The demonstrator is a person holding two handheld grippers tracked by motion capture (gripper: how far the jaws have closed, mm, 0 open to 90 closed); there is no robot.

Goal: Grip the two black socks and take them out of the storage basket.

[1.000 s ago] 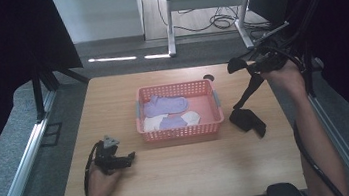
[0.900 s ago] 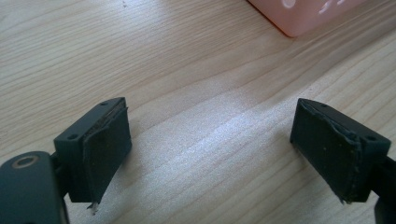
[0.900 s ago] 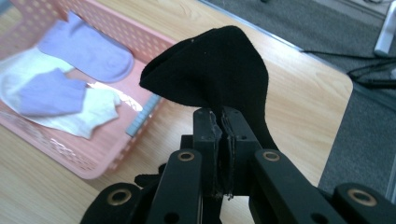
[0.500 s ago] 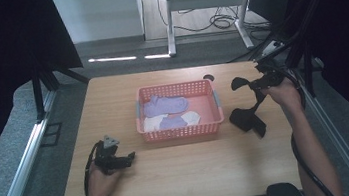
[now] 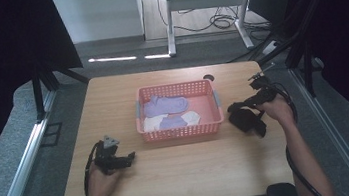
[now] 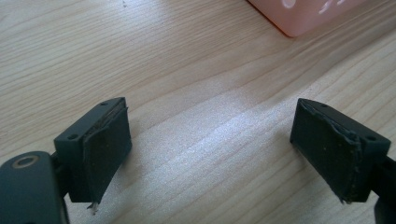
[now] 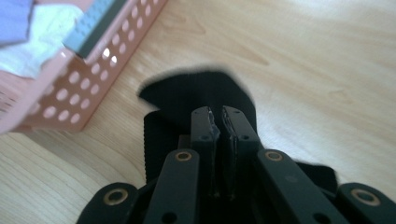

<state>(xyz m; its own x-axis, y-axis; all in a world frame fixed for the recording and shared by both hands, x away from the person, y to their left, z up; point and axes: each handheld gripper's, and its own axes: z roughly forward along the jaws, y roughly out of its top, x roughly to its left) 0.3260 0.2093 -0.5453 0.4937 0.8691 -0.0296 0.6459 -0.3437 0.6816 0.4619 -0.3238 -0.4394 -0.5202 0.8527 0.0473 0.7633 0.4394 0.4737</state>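
My right gripper (image 7: 220,122) is clamped on a black fabric sock (image 7: 196,93) lying on the wooden table (image 5: 181,167), just beside the pink perforated plastic basket (image 5: 181,130). My left gripper (image 6: 210,149) rests with its jaws apart.

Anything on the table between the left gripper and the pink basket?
Nothing: bare wood between the left gripper and the pink basket, per the high view.
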